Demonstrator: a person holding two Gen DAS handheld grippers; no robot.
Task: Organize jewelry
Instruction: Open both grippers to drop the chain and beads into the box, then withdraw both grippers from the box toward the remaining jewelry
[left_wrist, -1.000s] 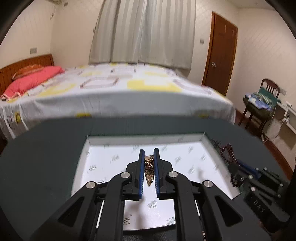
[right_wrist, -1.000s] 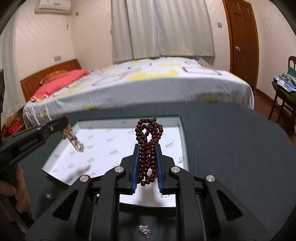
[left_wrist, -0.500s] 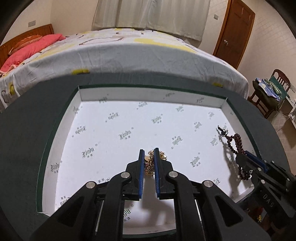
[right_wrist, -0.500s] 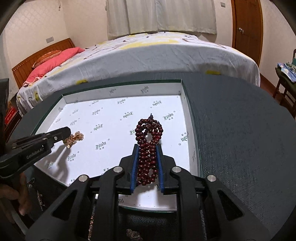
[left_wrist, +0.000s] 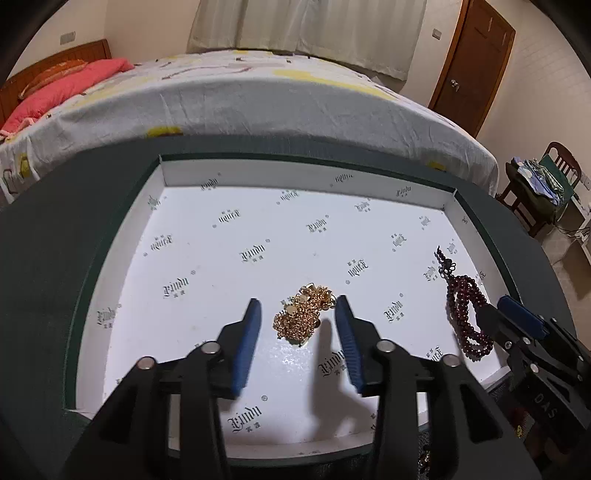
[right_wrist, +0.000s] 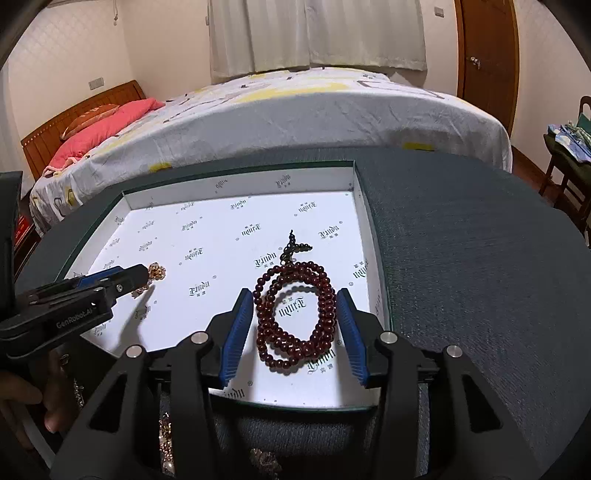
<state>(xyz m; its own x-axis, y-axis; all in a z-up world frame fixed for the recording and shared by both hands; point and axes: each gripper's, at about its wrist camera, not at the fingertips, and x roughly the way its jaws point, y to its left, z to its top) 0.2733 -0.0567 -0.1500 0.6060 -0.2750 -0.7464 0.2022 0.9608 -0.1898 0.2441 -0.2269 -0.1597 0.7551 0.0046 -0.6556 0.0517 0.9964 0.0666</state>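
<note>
A shallow white box (left_wrist: 295, 177) (right_wrist: 240, 181) with printed lettering lies on the dark round table. A heap of gold chain (left_wrist: 301, 314) (right_wrist: 157, 271) rests on its floor between the blue pads of my left gripper (left_wrist: 297, 314), whose jaws are opening and stand clear of it. A dark red bead bracelet (right_wrist: 295, 314) (left_wrist: 467, 317) lies coiled near the box's right wall between the pads of my right gripper (right_wrist: 295, 306), also opening and off the beads. The left gripper (right_wrist: 122, 280) shows in the right wrist view, the right gripper (left_wrist: 517, 321) in the left one.
The dark table (right_wrist: 480, 277) stretches to the right of the box. A bed (left_wrist: 258, 92) stands just behind the table, a chair (left_wrist: 543, 192) with clothes at the far right. More jewelry (right_wrist: 166, 443) lies by the table's near edge. A hand (right_wrist: 22, 402) holds the left gripper.
Both grippers sank toward the box floor, then their jaws parted. The gold chain and the red bead bracelet, held before, now lie loose in the box.
</note>
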